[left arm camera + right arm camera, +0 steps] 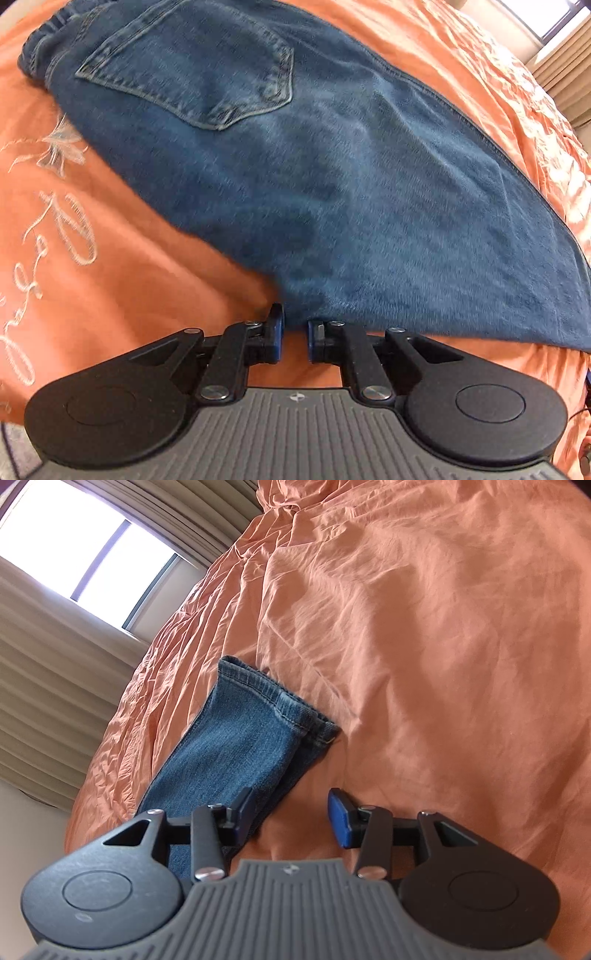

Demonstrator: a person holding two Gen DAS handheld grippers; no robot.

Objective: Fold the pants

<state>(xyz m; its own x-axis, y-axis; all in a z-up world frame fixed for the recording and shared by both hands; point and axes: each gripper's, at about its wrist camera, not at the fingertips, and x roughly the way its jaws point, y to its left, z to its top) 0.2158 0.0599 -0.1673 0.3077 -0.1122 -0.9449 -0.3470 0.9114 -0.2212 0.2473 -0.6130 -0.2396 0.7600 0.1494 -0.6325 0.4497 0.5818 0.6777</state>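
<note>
Blue jeans [295, 177] lie flat on orange bed sheet [129, 277]. My left view alone shows back pocket [192, 70] and waistband; left claw [295, 338] narrowly parted at denim edge, gripping nothing. My right view alone shows leg hems [273, 698], window [70, 550]; right claw [291, 821] wide open, empty, beside leg.

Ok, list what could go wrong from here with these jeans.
1. The left gripper sits at the edge of the jeans with only a narrow gap between its fingers; it may pinch just one denim layer, or the orange bedspread too.
2. The right gripper is open beside the leg, not around it; closing here may miss the fabric.
3. The stacked leg hems look slightly offset, so the fold may come out uneven.
</note>
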